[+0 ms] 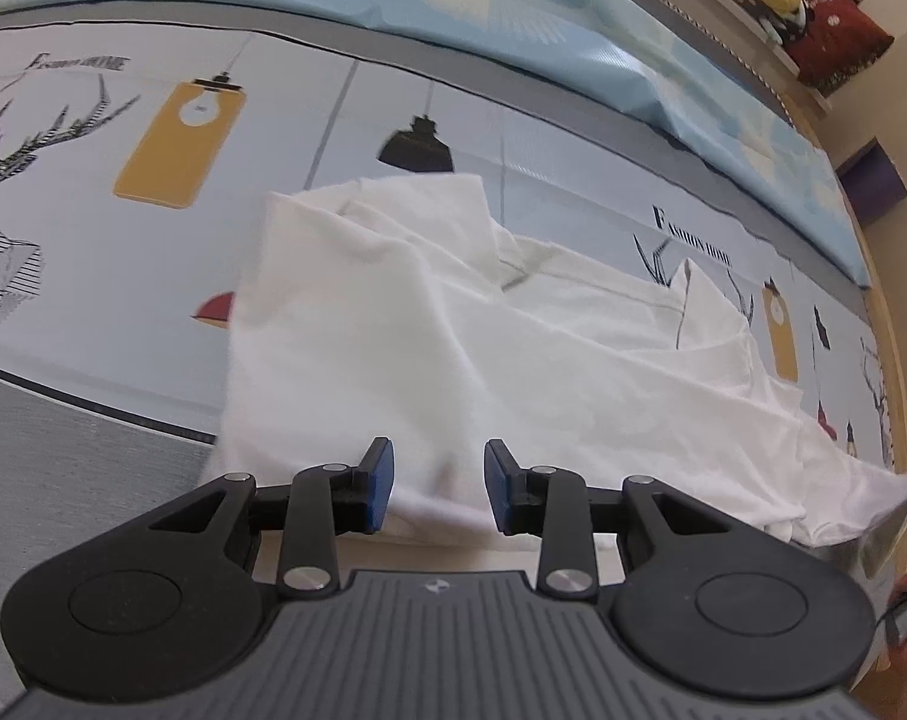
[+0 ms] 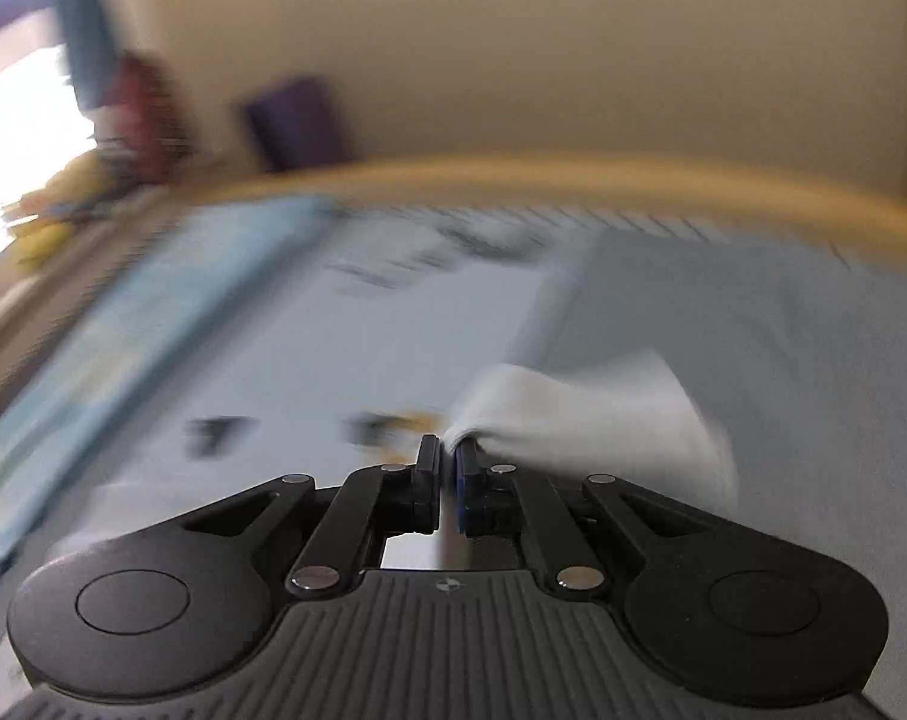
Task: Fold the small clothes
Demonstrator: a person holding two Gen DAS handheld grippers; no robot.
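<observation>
The left gripper (image 1: 438, 486) stands wide apart, the white garment (image 1: 429, 330) spread on the bed (image 1: 81, 420) just ahead. The right gripper (image 2: 448, 468) pinches a fold of that garment (image 2: 579, 414).

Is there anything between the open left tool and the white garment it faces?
Nothing visible. The left tool is open right at the near edge of the white garment, on the printed bedsheet; the right tool already pinches a corner.

A bed covered by a pale blue sheet (image 1: 465, 138) printed with lamps and antlered deer carries a rumpled white cotton garment (image 1: 423, 348) and a light-blue quilt (image 1: 513, 18).
</observation>
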